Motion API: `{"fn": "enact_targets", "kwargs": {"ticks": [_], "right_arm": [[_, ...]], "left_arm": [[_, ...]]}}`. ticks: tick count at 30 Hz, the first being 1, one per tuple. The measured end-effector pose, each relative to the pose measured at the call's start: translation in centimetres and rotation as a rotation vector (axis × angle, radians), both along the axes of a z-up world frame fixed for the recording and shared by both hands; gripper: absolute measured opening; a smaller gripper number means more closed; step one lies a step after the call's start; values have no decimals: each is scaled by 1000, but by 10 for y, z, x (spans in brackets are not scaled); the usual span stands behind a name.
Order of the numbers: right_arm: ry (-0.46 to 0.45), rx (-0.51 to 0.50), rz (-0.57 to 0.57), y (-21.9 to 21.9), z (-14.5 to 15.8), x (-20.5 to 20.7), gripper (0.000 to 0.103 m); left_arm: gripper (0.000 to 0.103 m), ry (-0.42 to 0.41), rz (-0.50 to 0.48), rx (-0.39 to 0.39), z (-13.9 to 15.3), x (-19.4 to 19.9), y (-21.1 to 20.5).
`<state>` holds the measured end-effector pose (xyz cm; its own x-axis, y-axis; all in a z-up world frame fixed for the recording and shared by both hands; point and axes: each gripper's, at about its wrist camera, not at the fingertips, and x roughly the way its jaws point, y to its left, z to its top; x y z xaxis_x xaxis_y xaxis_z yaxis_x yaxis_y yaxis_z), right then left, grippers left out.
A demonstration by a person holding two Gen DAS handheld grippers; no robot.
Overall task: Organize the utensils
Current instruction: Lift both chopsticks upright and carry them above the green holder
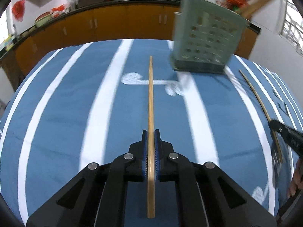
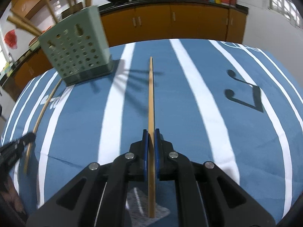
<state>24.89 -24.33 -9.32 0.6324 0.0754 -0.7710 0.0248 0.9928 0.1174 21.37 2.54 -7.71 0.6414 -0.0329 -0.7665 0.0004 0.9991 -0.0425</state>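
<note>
1. The left gripper point(image 1: 151, 132) has its fingers clamped on a chopstick point(image 1: 151, 102).
2. The right gripper point(image 2: 151, 132) is likewise clamped on a second chopstick point(image 2: 151, 98).
3. The green holder point(image 2: 75, 51) stands near the table's point(image 2: 208, 132) far edge, with wooden utensils point(image 2: 47, 1) inside.

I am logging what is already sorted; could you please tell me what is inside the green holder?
Several wooden handles stick up out of the green holder. Its perforated walls hide their lower ends and anything else inside.

Both wrist views look forward low over the striped tablecloth point(image 1: 75, 113), sharing the green holder point(image 2: 75, 53).
</note>
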Motion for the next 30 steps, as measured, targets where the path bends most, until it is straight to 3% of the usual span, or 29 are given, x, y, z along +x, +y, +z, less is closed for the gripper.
{"fn": "enact_targets", "kwargs": {"ticks": [9,30], "right_arm": [[-17,-71,50,17,0,24,8],[-13,-20,36,10,-2,30,8]], "left_arm": [[8,-9,18,-32,1,34,22],[10,-11,19,-43,-1,39,21]]}}
